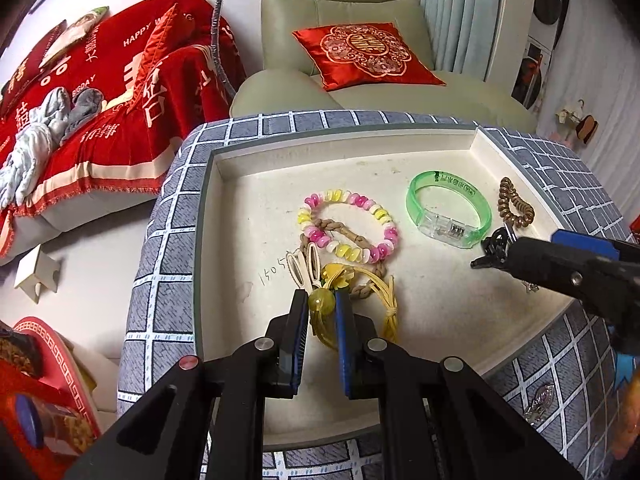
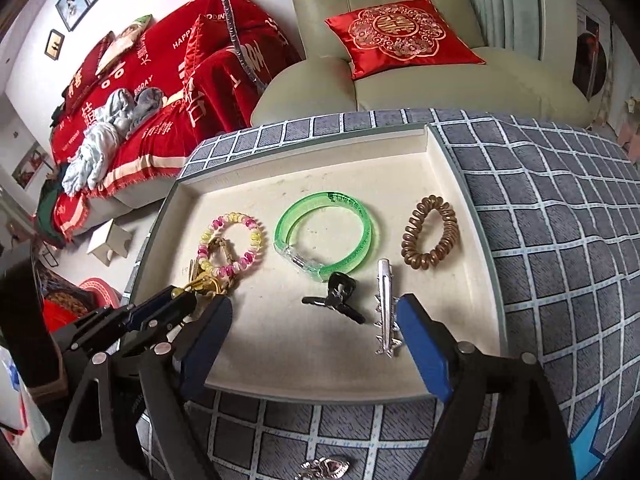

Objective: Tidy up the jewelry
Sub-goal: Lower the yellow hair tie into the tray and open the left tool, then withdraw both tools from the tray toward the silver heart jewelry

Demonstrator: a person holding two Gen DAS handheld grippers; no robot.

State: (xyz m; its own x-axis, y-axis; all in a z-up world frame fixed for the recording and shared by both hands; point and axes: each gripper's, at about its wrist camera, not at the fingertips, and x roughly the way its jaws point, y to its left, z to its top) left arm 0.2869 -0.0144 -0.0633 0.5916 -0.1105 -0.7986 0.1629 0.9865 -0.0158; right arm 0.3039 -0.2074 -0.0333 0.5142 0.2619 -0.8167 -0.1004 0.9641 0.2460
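Your left gripper [image 1: 322, 304] has its jaws clamped on the translucent yellow bead of a yellow corded hair tie [image 1: 320, 300] at the tangled near-left cluster in the shallow cream tray [image 1: 224, 208]; your right gripper [image 2: 316, 332] hovers with jaws wide apart. Judged progress: partial. The green translucent plastic bangle [image 2: 326, 240], brown spiral hair coil [image 2: 430, 238], black claw clip [image 2: 338, 298] and silver metal barrette [image 2: 386, 308] lie spaced apart, while the pink-and-yellow beaded bracelet [image 2: 232, 246] remains overlapped with the tie, still to separate.

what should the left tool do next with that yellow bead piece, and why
Probably lift it slowly, straight up. The left tool is shut on the yellow bead, but the piece's yellow cords lie against the braided cord running under the pink and yellow bead bracelet, so a quick pull could drag those along.
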